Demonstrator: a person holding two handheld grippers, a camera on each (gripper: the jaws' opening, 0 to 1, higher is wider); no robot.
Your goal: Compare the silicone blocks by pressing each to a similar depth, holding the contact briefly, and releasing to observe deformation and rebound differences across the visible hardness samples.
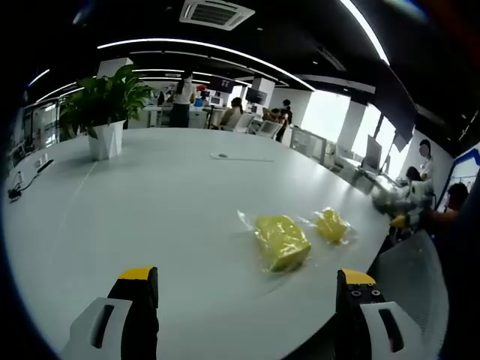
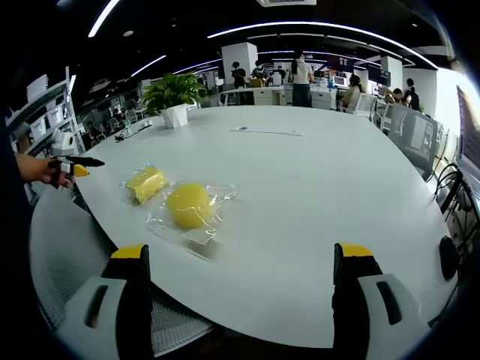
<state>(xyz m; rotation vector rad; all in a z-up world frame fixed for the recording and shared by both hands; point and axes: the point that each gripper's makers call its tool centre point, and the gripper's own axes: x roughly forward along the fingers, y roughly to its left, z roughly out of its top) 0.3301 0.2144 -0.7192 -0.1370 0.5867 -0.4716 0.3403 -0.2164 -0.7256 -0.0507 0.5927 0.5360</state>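
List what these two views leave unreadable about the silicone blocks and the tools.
- Block hardness: yellow blocks sit in clear wrap; any labels are too small, either view.
- Round block: its underside is hidden by its own bulk and crinkled wrap, right gripper view.
- Other tool: motion-blurred at the table edge, left gripper view; open or shut unclear there.

Left gripper [image 1: 247, 300], right gripper [image 2: 241, 296]: black jaws, yellow tips, grey housings.
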